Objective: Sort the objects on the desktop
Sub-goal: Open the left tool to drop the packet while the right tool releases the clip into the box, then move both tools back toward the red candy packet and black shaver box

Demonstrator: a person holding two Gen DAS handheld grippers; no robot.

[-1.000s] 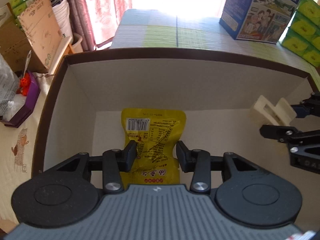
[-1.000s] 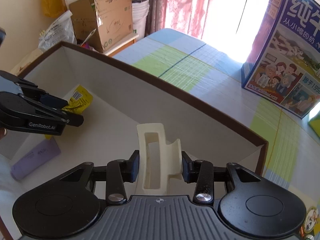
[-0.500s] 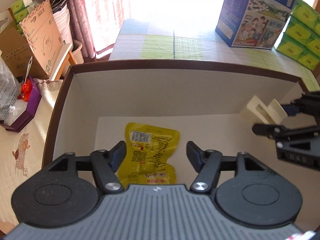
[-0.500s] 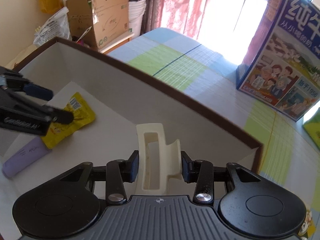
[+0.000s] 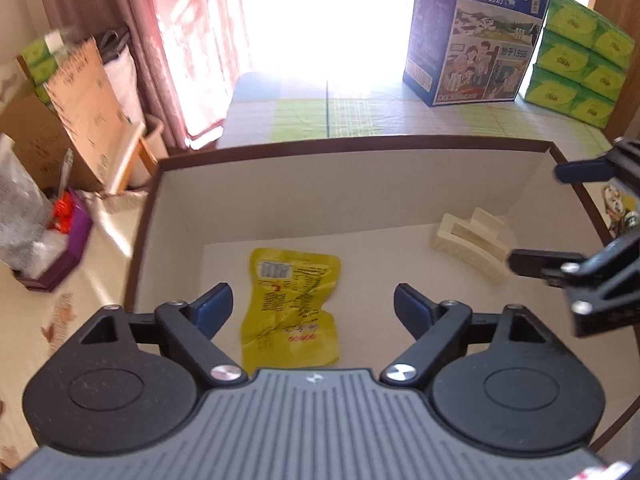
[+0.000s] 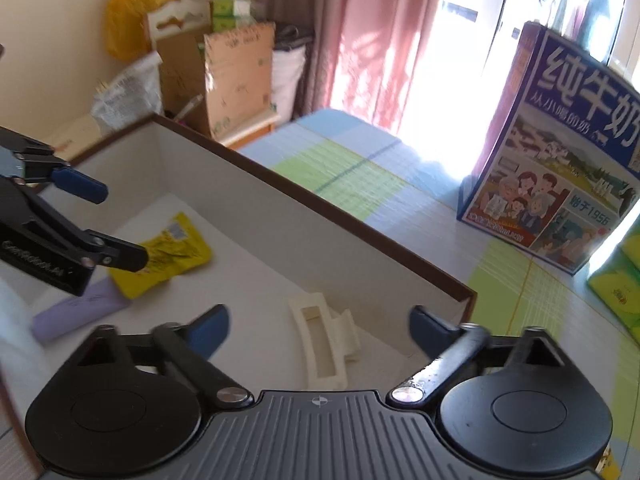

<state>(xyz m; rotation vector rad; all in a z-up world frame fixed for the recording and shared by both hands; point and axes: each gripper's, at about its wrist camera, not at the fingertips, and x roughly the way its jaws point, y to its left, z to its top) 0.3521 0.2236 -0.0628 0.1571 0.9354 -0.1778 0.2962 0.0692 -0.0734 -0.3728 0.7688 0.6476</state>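
Yellow snack packet (image 5: 291,304), cream hair clip (image 5: 470,243), brown-rimmed white box (image 5: 360,146).

Table (image 5: 360,116) with pastel checked cloth, green, blue and cream squares. Open brown-rimmed box (image 5: 360,145) with white inside sits on it at the near side. Blue milk carton (image 5: 476,32) stands upright at far right, behind the box. Stacked green tissue packs (image 5: 580,60) just right of the carton, at the table's far right edge.
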